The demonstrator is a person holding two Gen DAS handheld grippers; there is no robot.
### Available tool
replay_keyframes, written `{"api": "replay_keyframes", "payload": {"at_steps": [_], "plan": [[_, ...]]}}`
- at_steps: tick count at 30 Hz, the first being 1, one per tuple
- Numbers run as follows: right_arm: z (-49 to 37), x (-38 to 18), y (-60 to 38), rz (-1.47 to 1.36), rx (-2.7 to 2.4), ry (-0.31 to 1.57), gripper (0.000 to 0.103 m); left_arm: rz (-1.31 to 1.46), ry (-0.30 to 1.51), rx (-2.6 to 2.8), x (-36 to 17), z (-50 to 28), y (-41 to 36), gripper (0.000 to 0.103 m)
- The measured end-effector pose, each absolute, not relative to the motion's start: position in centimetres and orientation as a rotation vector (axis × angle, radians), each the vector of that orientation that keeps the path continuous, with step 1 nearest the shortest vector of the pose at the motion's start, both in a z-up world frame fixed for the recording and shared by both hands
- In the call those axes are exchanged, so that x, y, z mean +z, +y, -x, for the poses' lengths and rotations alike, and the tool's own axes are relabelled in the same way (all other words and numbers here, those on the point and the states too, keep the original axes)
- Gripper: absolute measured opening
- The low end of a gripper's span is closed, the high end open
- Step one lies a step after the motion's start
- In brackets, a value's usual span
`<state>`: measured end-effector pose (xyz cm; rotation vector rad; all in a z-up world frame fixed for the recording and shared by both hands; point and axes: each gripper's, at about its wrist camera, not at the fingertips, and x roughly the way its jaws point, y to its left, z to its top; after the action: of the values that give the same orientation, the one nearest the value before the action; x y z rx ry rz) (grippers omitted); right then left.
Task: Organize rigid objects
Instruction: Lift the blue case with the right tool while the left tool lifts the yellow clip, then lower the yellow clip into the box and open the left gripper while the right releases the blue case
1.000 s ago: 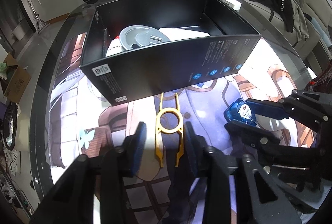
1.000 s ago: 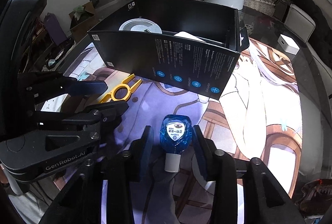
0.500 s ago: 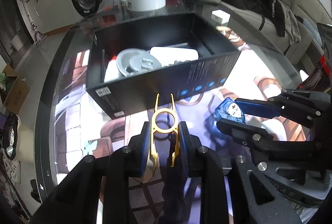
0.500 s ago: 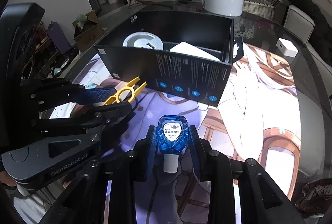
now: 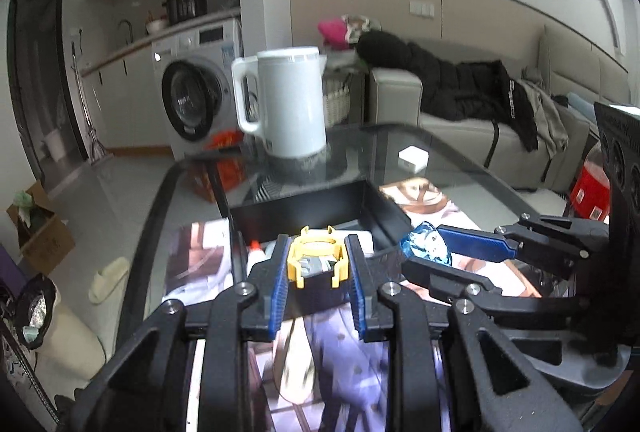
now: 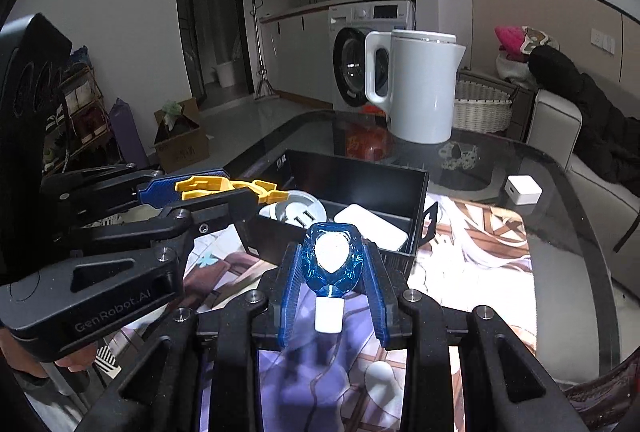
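Observation:
My left gripper (image 5: 317,264) is shut on a yellow plastic clip-like tool (image 5: 317,259), held in the air in front of the open black box (image 5: 320,206). The same yellow tool (image 6: 232,188) shows at the left of the right wrist view, over the box's near-left corner. My right gripper (image 6: 332,264) is shut on a small blue faceted bottle (image 6: 333,262) with a white cap, lifted above the mat just before the black box (image 6: 360,176). That blue bottle (image 5: 426,248) appears at the right of the left wrist view. Inside the box lie a grey round lid (image 6: 294,210) and a white flat case (image 6: 372,226).
A white kettle (image 6: 420,84) stands on the glass table (image 6: 560,192) behind the box. A small white cube (image 6: 522,190) sits at the right on the glass. A printed mat (image 6: 480,252) covers the table's near part. A sofa with dark clothes (image 5: 480,88) is beyond.
Both grippers rose off the mat and tilted up, carrying the yellow tool and the blue bottle toward the box's near rim. The room behind came into view.

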<state>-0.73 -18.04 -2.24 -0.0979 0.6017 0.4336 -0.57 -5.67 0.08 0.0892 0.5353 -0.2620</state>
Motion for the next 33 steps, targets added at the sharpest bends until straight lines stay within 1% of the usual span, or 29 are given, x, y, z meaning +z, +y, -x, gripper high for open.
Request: {"api": "replay_keyframes", "payload": {"at_steps": [8,11,23,33], "plan": [[5.0,1.6,-17.7,0.135,0.404,0.314,0.030,-0.077,0.337,-0.203,2.7,3.2,-4.6,0.024],[6.4,2.6,-17.8,0.147,0.392,0.233,0.030,-0.070,0.305,-0.194,3.2,3.5,-4.3,0.024],[5.9,3.4,-18.0,0.118,0.395,0.242,0.030,-0.033,0.291,-0.204,3.9,3.4,-3.5,0.024],[2.9,4.4,-16.5,0.074,0.405,0.240,0.030,0.041,0.299,-0.188,4.1,0.5,-2.6,0.024]]}}
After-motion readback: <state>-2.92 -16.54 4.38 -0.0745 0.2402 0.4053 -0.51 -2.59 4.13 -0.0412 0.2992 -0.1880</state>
